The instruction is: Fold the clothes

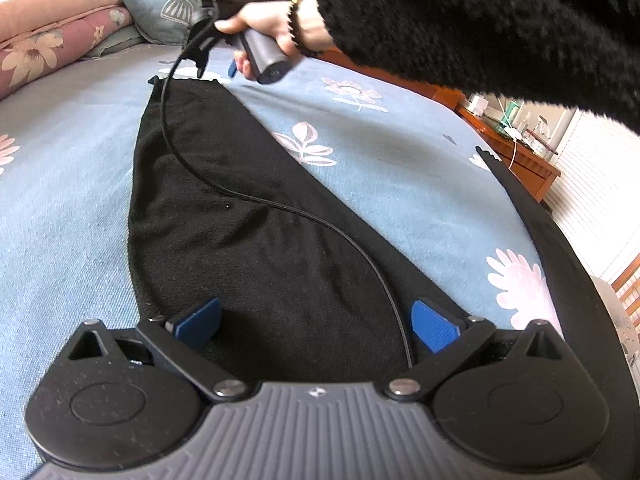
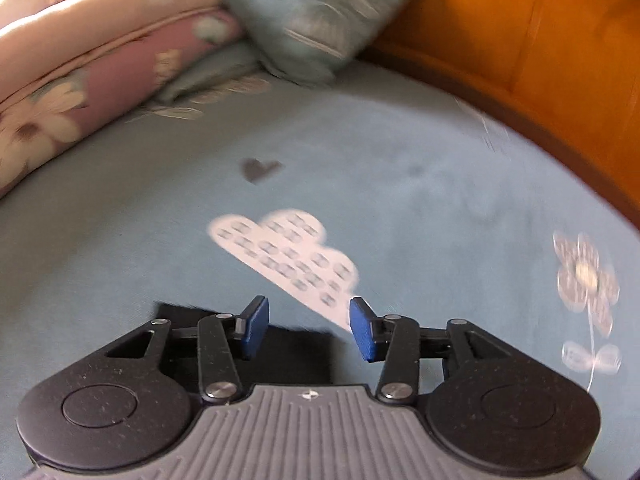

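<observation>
The right gripper [image 2: 309, 328] has its blue-padded jaws apart with nothing between them; the far hem of the black garment [image 2: 294, 350] lies flat on the bed just beneath and behind the fingertips, not pinched. The left gripper [image 1: 316, 322] also stands with jaws wide open, hovering over the near end of the same black garment [image 1: 224, 184], which stretches as a long fleecy strip across the blue flowered bedsheet [image 1: 380, 160]. A thin black cable [image 1: 248, 196] trails from the right gripper along the cloth (it lies loosely on top). Judging from this, the main risk is that cable: if either jaw closes on the fabric, it may catch the cable too, or a fold could trap it inside. The loose hem could also shift or curl if the sleeve [image 1: 500, 20] brushes it. Pillows [image 2: 304, 12] sit well apart by the headboard.
</observation>
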